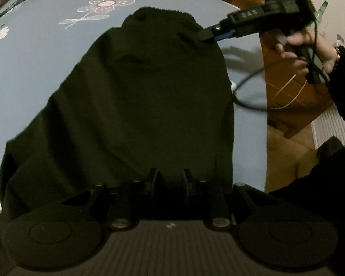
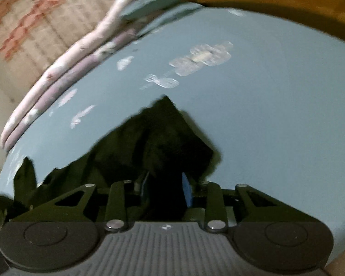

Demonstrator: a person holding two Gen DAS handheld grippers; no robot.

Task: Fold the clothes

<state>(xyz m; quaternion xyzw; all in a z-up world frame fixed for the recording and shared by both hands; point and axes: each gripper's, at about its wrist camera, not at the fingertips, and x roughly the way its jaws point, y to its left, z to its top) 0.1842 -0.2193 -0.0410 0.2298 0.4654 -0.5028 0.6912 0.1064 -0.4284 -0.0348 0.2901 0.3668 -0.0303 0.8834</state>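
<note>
A dark green garment (image 1: 138,92) lies spread on a light blue bed sheet (image 1: 34,69) printed with flowers. Its ribbed hem is at the far end. My left gripper (image 1: 170,179) sits at the near edge of the garment, fingers close together with dark cloth between them. My right gripper (image 1: 205,37), held by a hand (image 1: 310,50), pinches the far right corner. In the right wrist view the garment (image 2: 163,138) rises in a bunched peak between the blue pads (image 2: 186,191) of my right gripper (image 2: 165,186), above the sheet (image 2: 264,115).
A black cable (image 1: 248,80) trails from the right gripper across the bed's right edge. Orange wooden furniture (image 1: 287,87) stands beside the bed. Folded pink and purple bedding (image 2: 80,53) lies along the sheet's left side, with a patterned cover (image 2: 34,23) behind it.
</note>
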